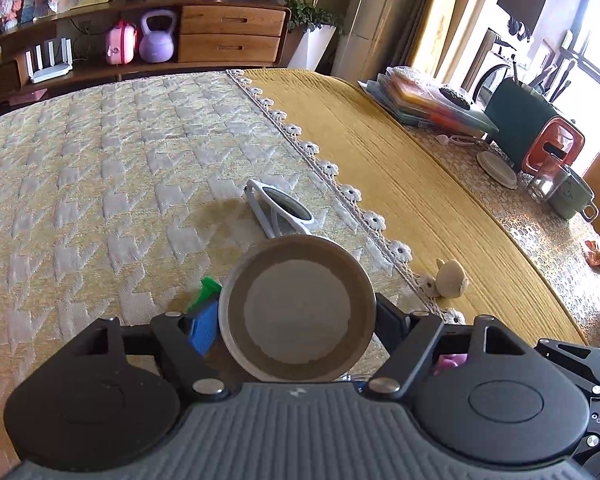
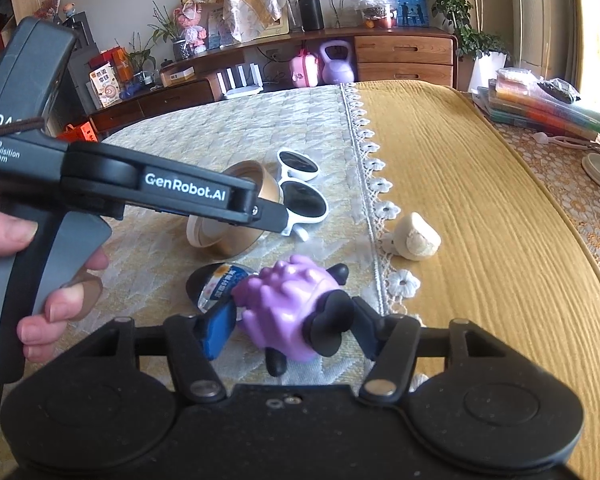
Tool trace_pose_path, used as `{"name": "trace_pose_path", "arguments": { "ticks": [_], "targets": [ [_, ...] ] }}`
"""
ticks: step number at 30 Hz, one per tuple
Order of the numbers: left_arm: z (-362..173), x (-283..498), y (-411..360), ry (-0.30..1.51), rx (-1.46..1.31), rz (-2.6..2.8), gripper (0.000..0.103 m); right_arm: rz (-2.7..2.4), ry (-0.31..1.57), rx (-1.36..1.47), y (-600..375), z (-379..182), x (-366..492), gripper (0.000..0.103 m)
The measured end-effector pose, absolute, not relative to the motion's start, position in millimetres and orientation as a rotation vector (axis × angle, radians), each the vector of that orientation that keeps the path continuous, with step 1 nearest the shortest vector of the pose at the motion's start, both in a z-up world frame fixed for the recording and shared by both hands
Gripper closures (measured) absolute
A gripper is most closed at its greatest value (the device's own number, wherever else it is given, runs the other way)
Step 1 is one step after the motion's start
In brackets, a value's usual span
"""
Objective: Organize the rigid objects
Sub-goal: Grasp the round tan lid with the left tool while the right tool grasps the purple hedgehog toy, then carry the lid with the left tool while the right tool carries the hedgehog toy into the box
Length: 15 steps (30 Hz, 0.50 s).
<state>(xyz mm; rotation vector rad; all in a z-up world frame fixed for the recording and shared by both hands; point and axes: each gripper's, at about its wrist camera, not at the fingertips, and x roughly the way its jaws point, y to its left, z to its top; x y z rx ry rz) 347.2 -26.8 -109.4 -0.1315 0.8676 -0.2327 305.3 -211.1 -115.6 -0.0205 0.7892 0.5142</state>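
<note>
Two grippers, both loaded. Our left gripper (image 1: 298,316) is clamped across the gold round tin (image 1: 298,310), tin tipped on its side with the open mouth facing the wrist camera, just off the quilted cloth (image 1: 100,184). Our right gripper (image 2: 294,330) has the purple toy sheep (image 2: 284,308) between its fingers; the blue pad (image 2: 220,330) touches one flank, the other finger sits at the black face, so we judge it gripped, loosely.

Rest of the clutter, all near: white sunglasses (image 2: 302,190) just beyond the tin, a pale stone (image 2: 416,236) right on the lace edge (image 2: 374,184), a small glossy oval item (image 2: 216,284) just left of the sheep, and a green piece (image 1: 206,286) beside the tin, unclear what it is.

Risks:
- Tin is smooth and round, held across its wall. Any slack and it rolls out or swings into the sunglasses.
- Sheep is knobbly and held off-centre. It may twist out on the lift.
- Both grippers work close together, so a careless move clips one on the other.
- Lace edge could snag a finger or drag the stone.

Surface: pale quilted cloth on the left, mustard ribbed cloth (image 2: 480,200) on the right, soft and uneven. Far end: wooden sideboard (image 1: 232,32) with a purple kettlebell (image 1: 158,38), plants, bright window right.
</note>
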Motion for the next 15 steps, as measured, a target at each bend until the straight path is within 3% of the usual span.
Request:
{"name": "trace_pose_path", "arguments": {
  "ticks": [15],
  "targets": [
    [-88, 308, -12, 0.910, -0.102, -0.168, 0.025, 0.481, 0.772, -0.053, -211, -92, 273, 0.043]
  ]
}}
